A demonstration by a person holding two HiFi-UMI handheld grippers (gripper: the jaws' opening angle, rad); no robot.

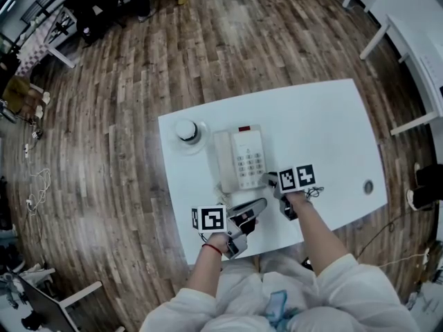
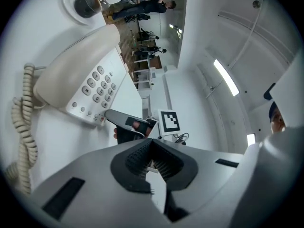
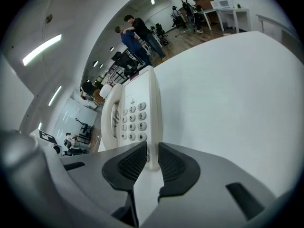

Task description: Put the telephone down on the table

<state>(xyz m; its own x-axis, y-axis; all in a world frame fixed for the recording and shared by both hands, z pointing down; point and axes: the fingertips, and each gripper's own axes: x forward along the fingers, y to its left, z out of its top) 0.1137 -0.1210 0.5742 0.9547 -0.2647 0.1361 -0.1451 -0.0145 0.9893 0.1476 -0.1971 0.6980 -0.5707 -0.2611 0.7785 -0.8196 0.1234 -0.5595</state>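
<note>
A cream plastic push-button telephone [image 1: 241, 159], with its handset cradled along its left side and a coiled cord attached, is seen lying flat on a white rectangular table [image 1: 325, 130]. The telephone's near right edge is pinched between the ribbed black pads of the right gripper [image 3: 151, 160], which is held at the telephone's near right corner. The left gripper [image 2: 151, 152] is kept just in front of the telephone, apart from it, with its jaws pressed together on nothing. A white round cup on a saucer [image 1: 185, 130] is placed just beyond the telephone's far left corner.
</note>
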